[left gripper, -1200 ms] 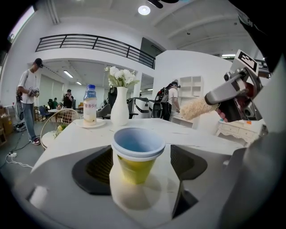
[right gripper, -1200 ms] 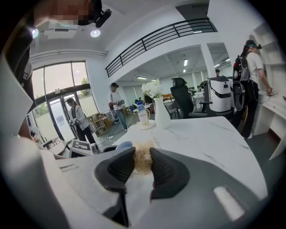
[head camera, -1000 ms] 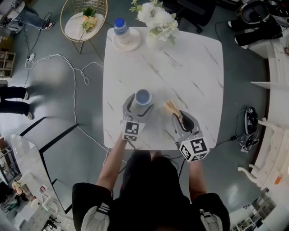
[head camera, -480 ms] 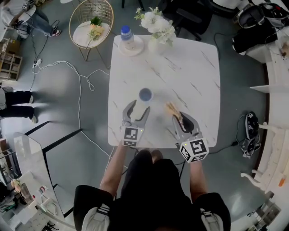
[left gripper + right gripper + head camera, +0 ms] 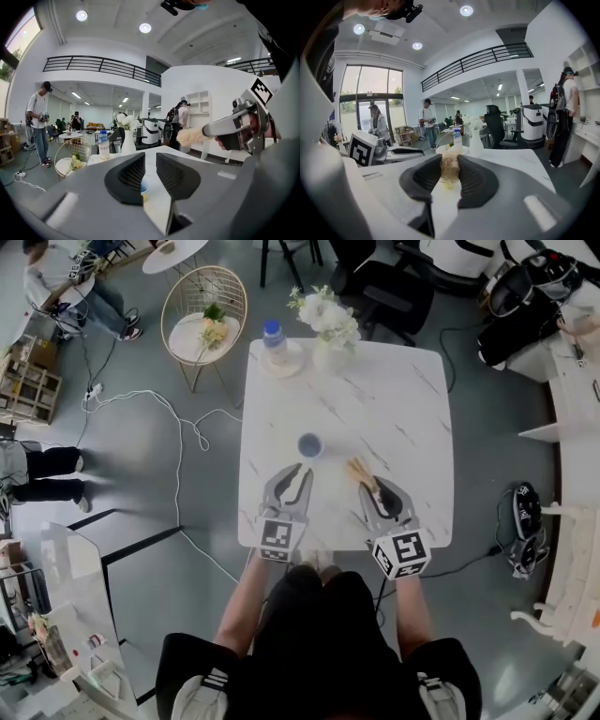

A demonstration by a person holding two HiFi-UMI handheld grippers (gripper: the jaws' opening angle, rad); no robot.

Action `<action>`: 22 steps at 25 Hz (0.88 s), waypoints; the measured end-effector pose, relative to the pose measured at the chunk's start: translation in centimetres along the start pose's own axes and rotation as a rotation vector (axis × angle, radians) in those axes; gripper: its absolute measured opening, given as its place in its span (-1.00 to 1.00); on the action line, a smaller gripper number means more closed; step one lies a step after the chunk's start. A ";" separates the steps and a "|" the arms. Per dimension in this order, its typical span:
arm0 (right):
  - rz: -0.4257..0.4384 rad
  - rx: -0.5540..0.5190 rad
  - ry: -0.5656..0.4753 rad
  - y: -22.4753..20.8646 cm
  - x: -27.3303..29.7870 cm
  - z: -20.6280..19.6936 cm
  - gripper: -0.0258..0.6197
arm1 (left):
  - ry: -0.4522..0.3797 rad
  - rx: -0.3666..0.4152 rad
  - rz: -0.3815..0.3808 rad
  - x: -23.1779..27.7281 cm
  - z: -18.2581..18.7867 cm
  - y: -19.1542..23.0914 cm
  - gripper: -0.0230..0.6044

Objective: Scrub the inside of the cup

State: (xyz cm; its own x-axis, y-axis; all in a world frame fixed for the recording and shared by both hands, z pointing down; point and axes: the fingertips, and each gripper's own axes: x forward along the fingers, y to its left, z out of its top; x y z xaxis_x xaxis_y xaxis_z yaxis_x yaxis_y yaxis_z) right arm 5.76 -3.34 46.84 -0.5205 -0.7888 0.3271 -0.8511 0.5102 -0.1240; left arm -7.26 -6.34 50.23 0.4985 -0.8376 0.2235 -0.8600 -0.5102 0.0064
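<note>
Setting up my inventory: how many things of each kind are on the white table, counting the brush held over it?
cup: 1
bottle: 1
plate: 1
vase of flowers: 1
brush: 1
Total: 5

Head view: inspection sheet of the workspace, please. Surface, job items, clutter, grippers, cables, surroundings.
Surface: white marbled table.
Job's things: cup upright, standing free; brush in the right gripper.
Clutter: water bottle and vase of white flowers at the far edge.
Grippers: left gripper apart from the cup, jaws just been closing, nothing between; right gripper shut on the brush.
Cables: white cable on the floor, left of the table.
Surroundings: wire side table, people, chairs.
</note>
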 end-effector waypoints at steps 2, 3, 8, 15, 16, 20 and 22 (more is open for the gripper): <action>-0.008 -0.016 -0.015 0.4 -0.5 0.6 -0.60 | -0.009 0.010 0.004 -0.9 0.9 -0.2 -0.72; -0.012 -0.021 -0.023 0.5 -0.7 1.0 -0.60 | -0.012 0.017 0.008 -1.2 1.4 -0.2 -0.72; -0.031 -0.036 -0.054 1.1 -1.5 2.1 -0.60 | -0.035 0.046 0.026 -2.9 3.4 -0.2 -0.82; -0.033 -0.057 -0.077 2.5 -2.4 2.6 -0.60 | -0.041 0.043 0.008 -4.5 4.7 -0.9 -0.90; -0.029 -0.062 -0.079 2.7 -2.5 2.6 -0.60 | -0.042 0.048 0.006 -4.6 4.8 -1.1 -0.90; -0.020 -0.069 -0.090 3.5 -3.1 2.3 -0.60 | -0.046 0.067 -0.004 -5.1 5.0 -1.8 -0.90; -0.021 -0.068 -0.086 3.5 -3.2 2.2 -0.60 | -0.049 0.066 -0.007 -5.1 5.1 -2.0 -0.90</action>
State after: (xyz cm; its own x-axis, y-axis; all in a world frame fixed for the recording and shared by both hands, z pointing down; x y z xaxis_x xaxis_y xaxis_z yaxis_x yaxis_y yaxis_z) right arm 4.27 0.21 43.32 -0.5094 -0.8242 0.2472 -0.8565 0.5134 -0.0533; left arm -7.57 -2.03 44.08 0.5108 -0.8417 0.1753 -0.8482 -0.5266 -0.0573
